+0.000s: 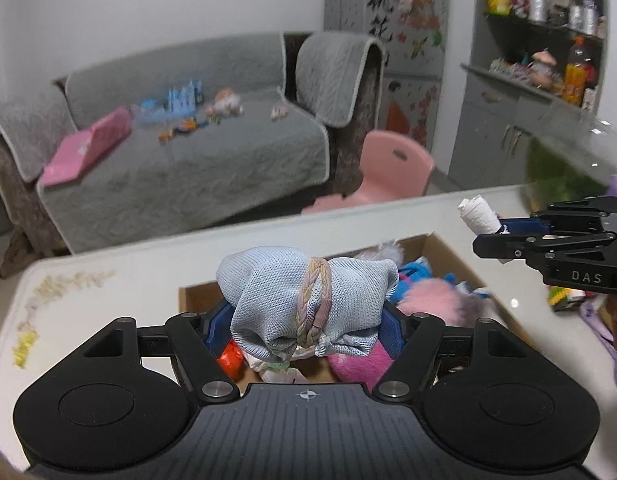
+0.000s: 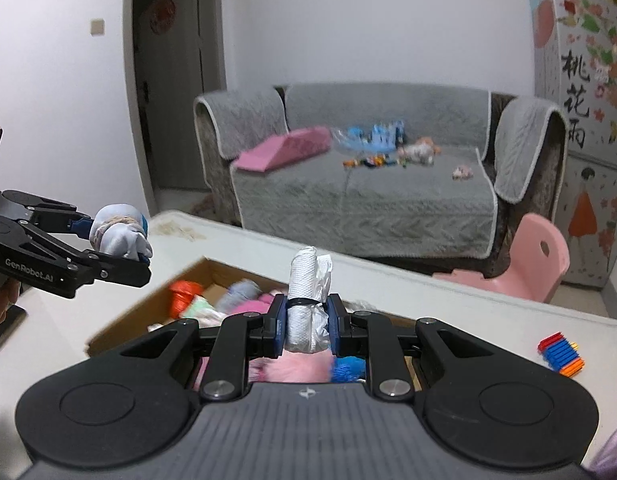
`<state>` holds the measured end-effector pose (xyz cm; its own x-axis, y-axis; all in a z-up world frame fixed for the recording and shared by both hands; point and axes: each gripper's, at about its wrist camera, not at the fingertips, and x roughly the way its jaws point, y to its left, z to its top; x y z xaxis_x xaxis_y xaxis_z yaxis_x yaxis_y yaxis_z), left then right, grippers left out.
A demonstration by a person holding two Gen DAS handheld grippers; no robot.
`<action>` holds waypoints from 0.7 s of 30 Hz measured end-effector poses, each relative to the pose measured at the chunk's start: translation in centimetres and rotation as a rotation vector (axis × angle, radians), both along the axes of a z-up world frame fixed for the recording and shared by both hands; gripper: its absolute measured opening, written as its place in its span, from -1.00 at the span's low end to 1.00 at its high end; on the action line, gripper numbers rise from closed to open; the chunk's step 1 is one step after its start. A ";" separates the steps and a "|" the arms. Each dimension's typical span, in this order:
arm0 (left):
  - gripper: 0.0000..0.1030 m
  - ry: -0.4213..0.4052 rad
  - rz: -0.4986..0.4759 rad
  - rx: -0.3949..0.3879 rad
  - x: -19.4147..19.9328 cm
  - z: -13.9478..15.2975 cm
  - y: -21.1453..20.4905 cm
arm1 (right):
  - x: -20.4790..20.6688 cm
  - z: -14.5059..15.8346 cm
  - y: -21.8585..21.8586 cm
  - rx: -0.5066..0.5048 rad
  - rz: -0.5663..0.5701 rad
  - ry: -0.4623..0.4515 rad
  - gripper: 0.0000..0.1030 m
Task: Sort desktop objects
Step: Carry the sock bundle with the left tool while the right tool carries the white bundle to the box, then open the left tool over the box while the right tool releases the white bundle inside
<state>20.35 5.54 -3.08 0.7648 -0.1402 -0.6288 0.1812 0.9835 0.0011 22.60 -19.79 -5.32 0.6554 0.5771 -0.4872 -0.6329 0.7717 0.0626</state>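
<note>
The cardboard box (image 1: 448, 252) is sitting open on the white table (image 1: 108, 272), holding a pink fluffy toy (image 1: 432, 300), an orange item (image 2: 184, 294) and other soft things. Above it, the left gripper (image 1: 308, 320) is clamping a light blue cloth bundle (image 1: 304, 300), while the right gripper (image 2: 306, 326) is squeezing a rolled white bundle (image 2: 308, 300).

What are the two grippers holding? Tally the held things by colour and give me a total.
Light blue: 1, the mesh bundle clamped in the left gripper
White: 1, the white roll clamped in the right gripper
Total: 2
</note>
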 end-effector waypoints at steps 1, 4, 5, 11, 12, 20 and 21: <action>0.46 0.014 0.003 -0.001 0.7 -0.6 0.0 | 0.5 -0.4 0.1 -0.009 -0.004 0.011 -0.63; 0.46 0.052 0.009 -0.001 2.6 -2.4 0.1 | 1.6 -1.2 0.4 -0.034 -0.010 0.040 -0.63; 0.46 0.063 0.013 -0.002 3.1 -2.9 0.3 | 2.1 -1.6 0.6 -0.046 -0.012 0.053 -0.63; 0.46 0.103 0.023 0.014 4.6 -5.1 0.9 | 2.7 -2.8 1.2 -0.096 -0.023 0.074 -0.63; 0.46 0.107 0.026 0.017 4.7 -5.3 1.0 | 3.1 -3.0 1.4 -0.103 -0.023 0.075 -0.63; 0.50 0.111 0.012 0.032 4.7 -5.6 0.8 | 2.9 -3.8 2.0 -0.164 -0.038 0.064 -0.34; 0.51 0.108 0.010 0.037 4.5 -5.5 0.7 | 2.9 -3.8 1.9 -0.163 -0.040 0.063 -0.28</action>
